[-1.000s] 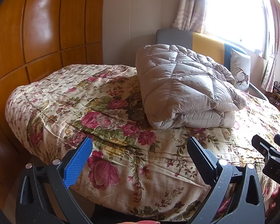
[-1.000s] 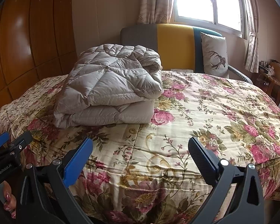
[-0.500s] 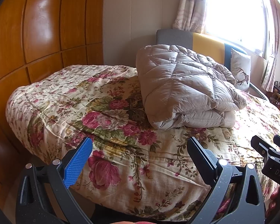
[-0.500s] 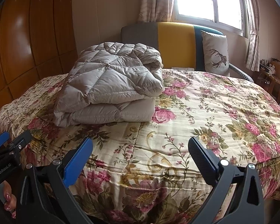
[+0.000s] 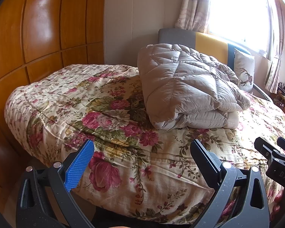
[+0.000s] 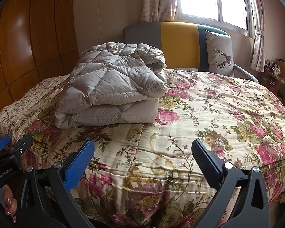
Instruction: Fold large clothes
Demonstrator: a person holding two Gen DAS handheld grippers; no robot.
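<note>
A grey quilted down coat [image 5: 188,89] lies folded in a thick bundle on the floral bedspread [image 5: 96,110]; it also shows in the right wrist view [image 6: 114,91], left of centre. My left gripper [image 5: 142,150] is open and empty, held back at the near edge of the bed, well short of the coat. My right gripper [image 6: 142,150] is open and empty, also at the near edge of the bedspread [image 6: 218,114], to the right of the coat. Each gripper shows at the edge of the other's view.
A wooden panelled wall [image 5: 38,38] runs along the left of the bed. A grey, yellow and teal headboard [image 6: 178,43] and a deer-print pillow [image 6: 220,55] stand at the far end under a bright window [image 6: 209,0]. A cluttered wooden shelf [image 6: 279,76] is at the right.
Both views have shifted very slightly; the coat looks a touch nearer in the right wrist view. The coat itself has not moved and both grippers stay open.
</note>
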